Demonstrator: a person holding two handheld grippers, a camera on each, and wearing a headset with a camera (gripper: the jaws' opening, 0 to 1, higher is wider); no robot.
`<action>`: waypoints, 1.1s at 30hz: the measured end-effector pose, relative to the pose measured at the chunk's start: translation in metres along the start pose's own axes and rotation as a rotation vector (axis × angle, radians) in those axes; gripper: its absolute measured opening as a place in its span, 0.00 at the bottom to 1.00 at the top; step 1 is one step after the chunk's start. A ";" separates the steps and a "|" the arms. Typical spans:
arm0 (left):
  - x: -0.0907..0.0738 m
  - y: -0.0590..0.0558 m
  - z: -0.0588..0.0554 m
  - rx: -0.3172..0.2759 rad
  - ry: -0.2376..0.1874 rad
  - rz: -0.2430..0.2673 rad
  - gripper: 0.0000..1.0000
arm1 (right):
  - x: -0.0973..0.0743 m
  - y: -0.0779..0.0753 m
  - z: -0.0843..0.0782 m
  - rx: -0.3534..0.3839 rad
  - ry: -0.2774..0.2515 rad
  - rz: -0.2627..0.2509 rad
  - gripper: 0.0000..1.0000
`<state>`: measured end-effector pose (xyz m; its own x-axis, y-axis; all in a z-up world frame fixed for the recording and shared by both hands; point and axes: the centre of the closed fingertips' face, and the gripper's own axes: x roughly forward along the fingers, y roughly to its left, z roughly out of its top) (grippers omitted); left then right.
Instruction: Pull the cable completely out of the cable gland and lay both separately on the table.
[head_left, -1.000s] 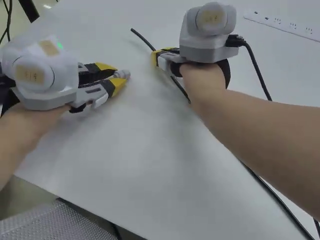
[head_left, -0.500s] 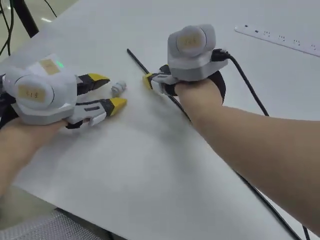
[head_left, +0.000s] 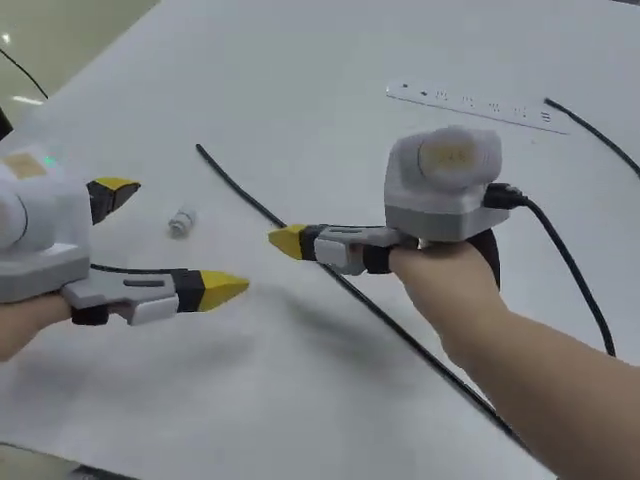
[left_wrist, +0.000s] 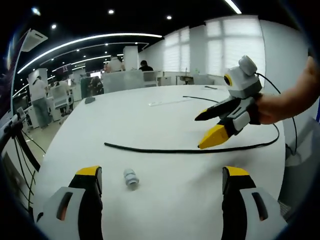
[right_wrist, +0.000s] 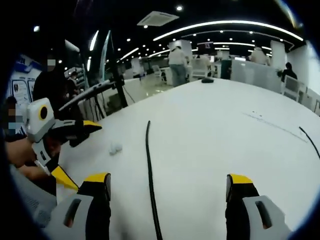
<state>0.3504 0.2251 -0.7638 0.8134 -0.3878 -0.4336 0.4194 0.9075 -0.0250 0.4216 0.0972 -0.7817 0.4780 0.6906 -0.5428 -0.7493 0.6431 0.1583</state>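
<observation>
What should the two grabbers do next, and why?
Probably just draw both back and rest. The cable lies on the table, and the cable gland lies apart from it, not touching. The left gripper and right gripper are both open, holding nothing. So the job looks done; grabbing again would likely only disturb them.

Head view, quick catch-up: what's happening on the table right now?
A person holds a gripper in each hand above the white table. The thin black cable lies stretched across the table, fully out of the small grey cable gland, which lies on its own beside the cable, not touching it. The left gripper and right gripper are both open and holding nothing.
</observation>
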 end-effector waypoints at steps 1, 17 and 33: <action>-0.001 -0.002 0.000 -0.008 0.013 -0.001 1.00 | -0.010 -0.003 -0.003 -0.003 -0.001 -0.012 0.99; -0.021 -0.055 0.039 -0.021 -0.040 -0.063 0.99 | -0.191 -0.083 -0.071 -0.171 0.115 -0.261 0.94; -0.027 -0.095 0.039 -0.012 0.021 -0.085 1.00 | -0.268 -0.085 -0.101 0.054 0.048 -0.403 0.99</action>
<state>0.3047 0.1426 -0.7145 0.7665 -0.4601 -0.4481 0.4813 0.8735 -0.0735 0.3115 -0.1759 -0.7332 0.7053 0.3641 -0.6082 -0.4804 0.8764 -0.0325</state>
